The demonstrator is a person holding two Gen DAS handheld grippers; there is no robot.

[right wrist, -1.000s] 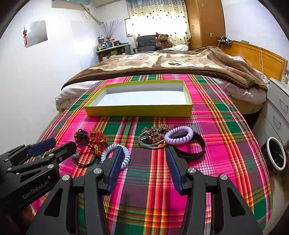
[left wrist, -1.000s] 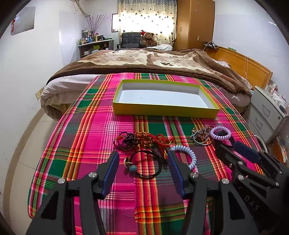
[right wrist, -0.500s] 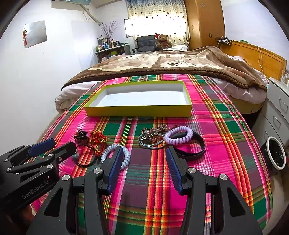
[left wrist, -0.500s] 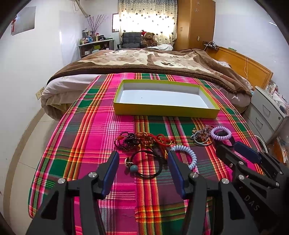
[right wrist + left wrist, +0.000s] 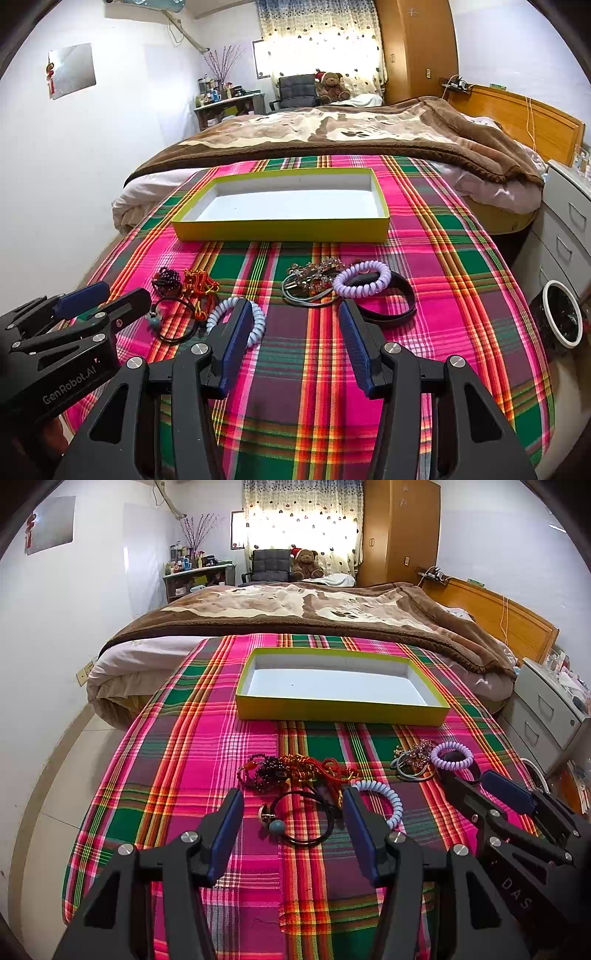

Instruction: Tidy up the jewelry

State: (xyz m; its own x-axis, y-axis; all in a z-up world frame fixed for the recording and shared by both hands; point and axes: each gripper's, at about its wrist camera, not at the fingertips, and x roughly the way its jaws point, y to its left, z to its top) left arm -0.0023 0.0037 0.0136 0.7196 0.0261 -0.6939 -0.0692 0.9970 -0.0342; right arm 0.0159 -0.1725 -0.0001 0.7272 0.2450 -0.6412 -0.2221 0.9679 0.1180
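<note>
An empty yellow tray (image 5: pixel 340 712) (image 5: pixel 280 232) stands on the plaid cloth. Nearer lie a black hair tie with a teal bead (image 5: pixel 303 818) (image 5: pixel 173 321), red and dark bead strands (image 5: pixel 295 770) (image 5: pixel 192 282), a pale blue coil band (image 5: pixel 384 797) (image 5: pixel 236 317), a lilac coil band (image 5: pixel 452 755) (image 5: pixel 362 282), a brown beaded piece on grey rings (image 5: pixel 413 762) (image 5: pixel 310 280) and a black bracelet (image 5: pixel 391 306). My left gripper (image 5: pixel 293 801) is open over the hair tie. My right gripper (image 5: pixel 293 310) is open, empty, just short of the rings.
The plaid cloth (image 5: pixel 184 760) covers a table in front of a bed with a brown blanket (image 5: pixel 295 609). A grey drawer unit (image 5: pixel 546 709) and a white bin (image 5: pixel 561 317) stand at the right. The table's near edge drops off below both grippers.
Both grippers have barely moved; the left one has crept slightly forward. Nothing was picked up or released.
</note>
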